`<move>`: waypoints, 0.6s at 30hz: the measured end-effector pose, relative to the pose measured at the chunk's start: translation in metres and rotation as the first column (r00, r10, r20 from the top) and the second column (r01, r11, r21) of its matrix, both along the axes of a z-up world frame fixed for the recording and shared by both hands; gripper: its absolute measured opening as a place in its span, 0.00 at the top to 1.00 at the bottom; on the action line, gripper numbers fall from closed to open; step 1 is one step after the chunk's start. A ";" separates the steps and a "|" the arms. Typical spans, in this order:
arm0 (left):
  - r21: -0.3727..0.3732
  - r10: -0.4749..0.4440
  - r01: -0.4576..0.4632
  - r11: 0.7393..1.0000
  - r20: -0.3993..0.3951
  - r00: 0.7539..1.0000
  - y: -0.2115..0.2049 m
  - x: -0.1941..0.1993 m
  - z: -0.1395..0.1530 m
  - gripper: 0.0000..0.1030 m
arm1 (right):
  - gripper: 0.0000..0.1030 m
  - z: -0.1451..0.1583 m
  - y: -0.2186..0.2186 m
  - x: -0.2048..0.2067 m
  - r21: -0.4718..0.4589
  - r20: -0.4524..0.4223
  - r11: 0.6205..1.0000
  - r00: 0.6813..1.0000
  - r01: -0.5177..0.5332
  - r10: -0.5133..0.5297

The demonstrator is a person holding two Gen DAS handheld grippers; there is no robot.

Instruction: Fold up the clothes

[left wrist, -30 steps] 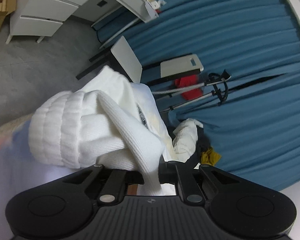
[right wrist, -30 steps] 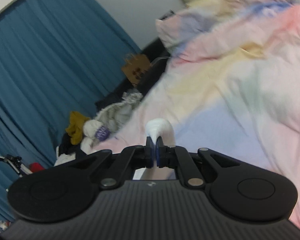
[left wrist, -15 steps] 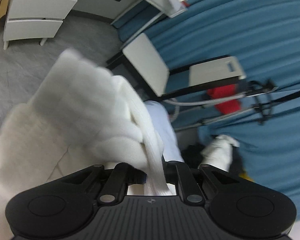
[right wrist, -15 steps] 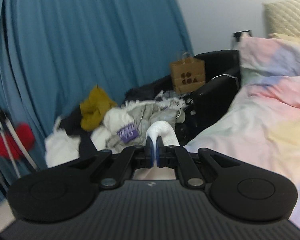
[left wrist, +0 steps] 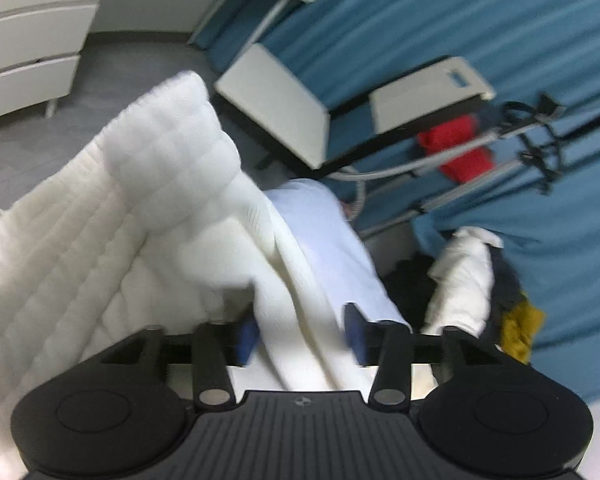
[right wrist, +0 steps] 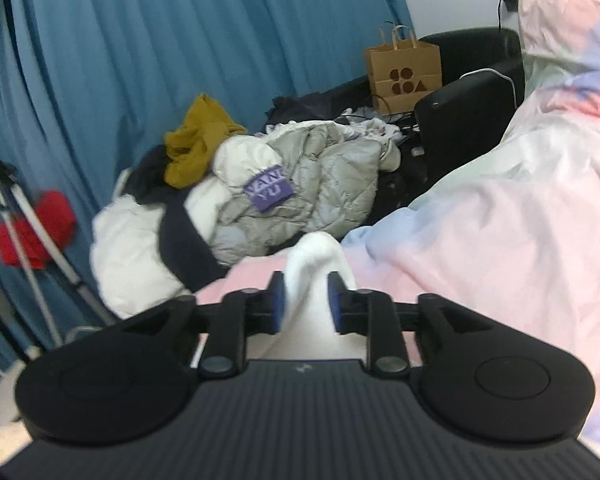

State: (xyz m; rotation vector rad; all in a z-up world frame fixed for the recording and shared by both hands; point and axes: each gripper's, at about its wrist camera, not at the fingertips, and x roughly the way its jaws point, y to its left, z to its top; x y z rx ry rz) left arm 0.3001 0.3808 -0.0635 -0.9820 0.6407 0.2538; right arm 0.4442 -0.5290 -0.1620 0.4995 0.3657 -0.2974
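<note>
Now both grippers, left [left wrist: 300, 330] and right [right wrist: 305, 302], are opening their jaws around white sweater [left wrist: 112, 216] folds, releasing mid-fold; the clothes pile [right wrist: 260, 196] beyond waits.

White ribbed knit sweater [left wrist: 112, 240], bunched and blurred, draped in thick folds; one fold running between parted blue pads. Another white bunched fold [right wrist: 314, 276] poking up over pastel bedding.

L wrist view: white knit garment [left wrist: 112, 216] motion-blurred, cut off at left edge; whatever's under it is hidden. Left gripper [left wrist: 302, 334] jaws opening, knit between them, left pad half hidden by cloth. R wrist view: patch text on grey jacket [right wrist: 300, 176] unreadable. Red item [right wrist: 36, 228] blurred, can't ID.
</note>
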 end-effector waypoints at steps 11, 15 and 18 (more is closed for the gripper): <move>-0.270 0.015 0.025 0.963 0.145 0.989 -0.043 -0.157 -0.030 0.03 | 0.39 -0.026 -0.015 -0.152 0.389 0.036 0.921 0.999 0.022 -0.039; -0.390 0.020 -0.005 0.921 0.034 0.999 -0.043 -0.161 -0.059 0.03 | 0.39 -0.065 -0.017 -0.177 0.563 -0.019 0.825 0.998 0.057 -0.056; -0.425 0.060 -0.039 0.904 0.037 0.997 -0.042 -0.153 -0.071 0.02 | 0.39 -0.087 -0.014 -0.166 0.650 -0.041 0.760 0.998 -0.003 0.039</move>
